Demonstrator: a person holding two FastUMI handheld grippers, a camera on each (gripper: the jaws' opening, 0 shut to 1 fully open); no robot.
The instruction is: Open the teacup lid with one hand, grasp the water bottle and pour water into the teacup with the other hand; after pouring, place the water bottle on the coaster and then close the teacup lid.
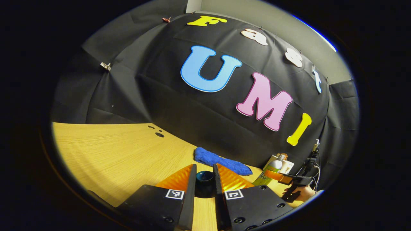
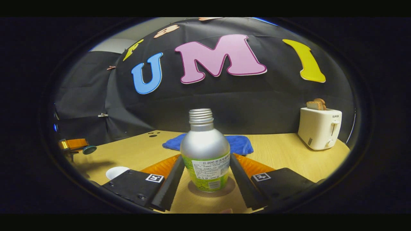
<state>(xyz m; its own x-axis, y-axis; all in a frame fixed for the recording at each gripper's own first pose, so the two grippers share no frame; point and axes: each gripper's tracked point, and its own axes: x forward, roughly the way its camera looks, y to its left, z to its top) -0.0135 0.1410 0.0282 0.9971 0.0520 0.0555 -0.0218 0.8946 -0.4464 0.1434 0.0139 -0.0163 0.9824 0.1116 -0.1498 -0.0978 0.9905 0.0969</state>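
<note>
left gripper (image 1: 205,175): clenched on the lid (image 1: 204,180), a dark round piece pinched between both fingers, held up off the table (image 1: 106,154). From the right gripper view it sits far off to the left (image 2: 84,148), lid at its tips.
right gripper (image 2: 205,166): fingers straddle the bottle (image 2: 205,154) low on the body, at the label. Contact both sides looks close but I can't tell if it's pressing or released.
bottle: upright between the right fingers, on a round brownish disc, likely the coaster (image 2: 210,192). Cap off, threaded neck bare.
bottle handling: metal body, stiff, won't give under squeeze. Smooth, so probably slippery; the label band should give the most bite. Weight depends on fill, not visible. Hold low and square so it doesn't roll in the jaws.
lid handling: small, hard, likely ceramic, so fragile if dropped. Pinch looks centred; no need to squeeze harder.
cup: pale round shape (image 2: 117,172) just left of the right gripper's left finger, possibly the teacup, too cut off to confirm.
cloth (image 2: 236,143): blue, beyond the bottle; also ahead of the left fingers.
toaster (image 2: 319,128): far right, well apart, bread in the slots.
stage guess: lid off; pour state unclear.
</note>
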